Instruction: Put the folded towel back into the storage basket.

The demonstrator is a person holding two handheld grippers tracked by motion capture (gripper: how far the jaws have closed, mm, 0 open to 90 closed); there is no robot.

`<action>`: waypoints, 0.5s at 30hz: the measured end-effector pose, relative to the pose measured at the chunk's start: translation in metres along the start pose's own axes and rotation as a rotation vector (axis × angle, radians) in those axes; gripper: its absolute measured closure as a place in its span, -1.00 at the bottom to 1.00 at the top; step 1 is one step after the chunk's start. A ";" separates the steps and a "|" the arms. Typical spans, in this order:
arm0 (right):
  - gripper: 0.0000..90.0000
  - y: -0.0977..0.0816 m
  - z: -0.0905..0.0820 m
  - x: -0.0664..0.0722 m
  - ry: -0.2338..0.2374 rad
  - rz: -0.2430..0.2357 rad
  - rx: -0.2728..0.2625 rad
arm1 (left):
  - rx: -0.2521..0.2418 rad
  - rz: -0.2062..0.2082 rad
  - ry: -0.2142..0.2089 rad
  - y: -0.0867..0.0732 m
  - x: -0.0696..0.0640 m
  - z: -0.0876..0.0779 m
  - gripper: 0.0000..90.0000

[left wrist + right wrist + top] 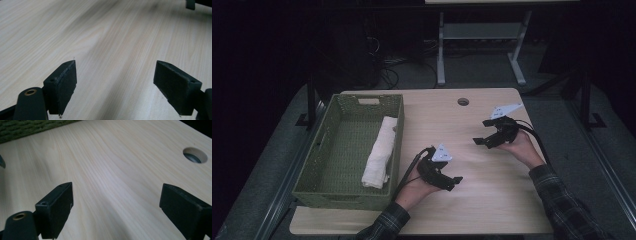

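A green woven basket (324, 165) stands on the left part of the light wooden table (482, 205), with a rolled white towel (379, 152) lying along its right wall. My left gripper (453, 183) is held low over the table just right of the basket, pointing right; its jaws stand wide apart, and the left gripper (115, 82) has bare wood between them. My right gripper (480, 132) hovers over the table's right half, pointing left toward the basket. Its jaws are also wide apart, and the right gripper (117, 207) has nothing between them.
A round cable hole (463, 101) sits near the table's far edge, and the cable hole (195, 155) lies ahead and to the right of my right gripper. The basket's rim (25, 127) crosses the top left there. A white desk frame (482, 45) stands beyond the table.
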State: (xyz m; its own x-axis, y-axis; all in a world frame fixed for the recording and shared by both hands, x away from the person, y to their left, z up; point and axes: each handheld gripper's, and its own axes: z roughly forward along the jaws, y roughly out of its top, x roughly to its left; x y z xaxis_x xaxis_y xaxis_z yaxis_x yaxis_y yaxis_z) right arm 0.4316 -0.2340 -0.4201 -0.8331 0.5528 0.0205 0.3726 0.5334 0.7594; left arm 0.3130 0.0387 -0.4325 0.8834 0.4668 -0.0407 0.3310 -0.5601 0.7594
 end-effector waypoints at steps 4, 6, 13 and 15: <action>-0.72 -0.012 -0.005 0.001 -0.015 0.025 -0.018 | 0.014 0.004 -0.001 -0.006 -0.001 0.005 -0.60; -0.72 -0.015 -0.007 0.001 -0.022 0.023 -0.020 | 0.022 0.004 -0.001 -0.007 -0.002 0.007 -0.61; -0.75 -0.033 -0.010 0.005 -0.007 0.056 -0.005 | 0.047 0.000 0.004 -0.016 -0.005 0.017 -0.63; -0.76 -0.035 -0.009 0.006 -0.003 0.064 0.002 | 0.051 0.002 0.007 -0.017 -0.005 0.018 -0.63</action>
State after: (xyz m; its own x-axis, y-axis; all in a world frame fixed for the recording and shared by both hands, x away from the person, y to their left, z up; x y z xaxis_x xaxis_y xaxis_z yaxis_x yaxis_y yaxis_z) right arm 0.4096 -0.2549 -0.4406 -0.8062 0.5879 0.0671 0.4261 0.4980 0.7553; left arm 0.3088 0.0330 -0.4568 0.8819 0.4702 -0.0348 0.3458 -0.5948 0.7257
